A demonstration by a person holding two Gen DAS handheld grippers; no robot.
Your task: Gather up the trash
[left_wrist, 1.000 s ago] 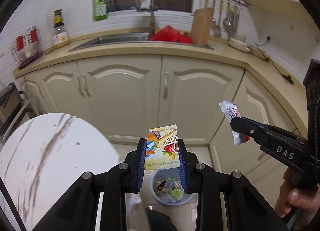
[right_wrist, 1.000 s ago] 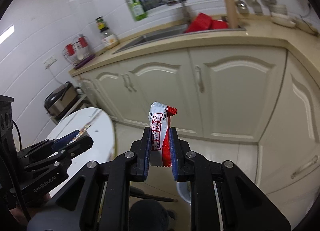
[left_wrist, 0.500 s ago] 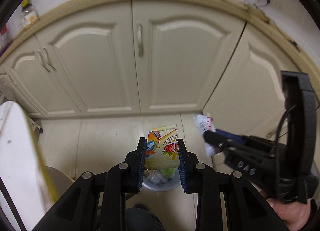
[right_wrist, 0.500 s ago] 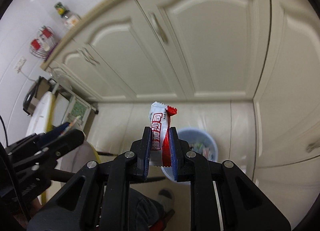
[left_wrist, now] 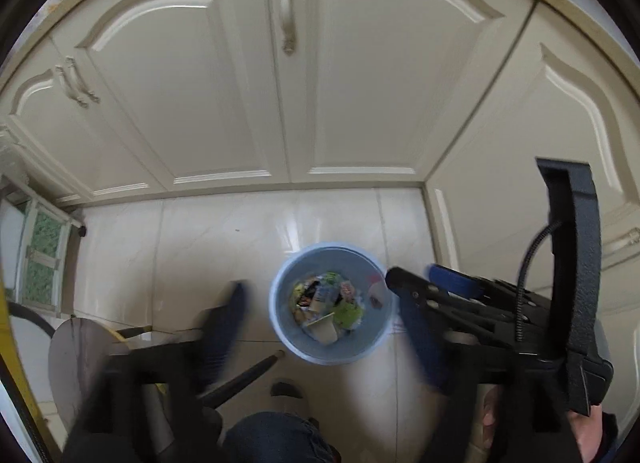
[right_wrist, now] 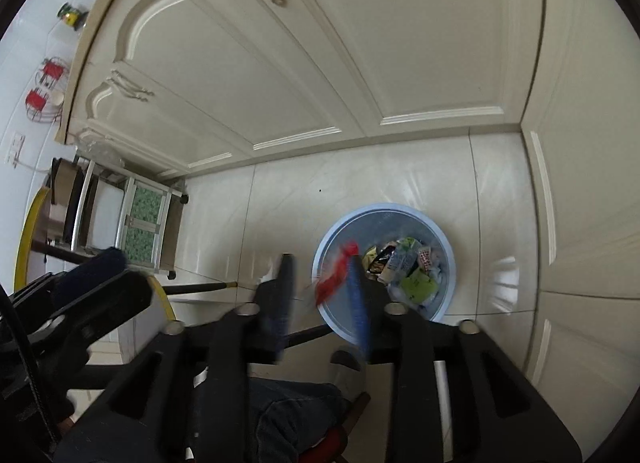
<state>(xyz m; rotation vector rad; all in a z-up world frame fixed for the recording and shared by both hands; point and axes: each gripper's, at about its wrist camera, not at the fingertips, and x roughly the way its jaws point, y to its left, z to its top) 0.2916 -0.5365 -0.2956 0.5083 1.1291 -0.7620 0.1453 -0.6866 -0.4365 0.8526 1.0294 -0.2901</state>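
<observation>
A light blue trash bin (left_wrist: pixel 280 327) stands on the tiled floor below both grippers, with several wrappers inside; it also shows in the right wrist view (right_wrist: pixel 446 291). My left gripper (left_wrist: pixel 326 333) is open wide and empty above the bin, its fingers blurred. My right gripper (right_wrist: pixel 324 295) is open; the red and white wrapper (right_wrist: pixel 334 275) is a blur between its fingers at the bin's left rim. The right gripper also shows in the left wrist view (left_wrist: pixel 416 281) at the bin's right rim.
Cream cabinet doors (left_wrist: pixel 360 75) close off the far side and the right. A small shelf cart (right_wrist: pixel 140 219) stands at the left wall. A round table edge (left_wrist: pixel 8 359) and a stool (left_wrist: pixel 80 363) are at the lower left. My leg and shoe (left_wrist: pixel 286 391) are below.
Both grippers tilted down over the bin and opened. The yellow jelly packet has left the left gripper. The red wrapper is slipping out of the right gripper.
</observation>
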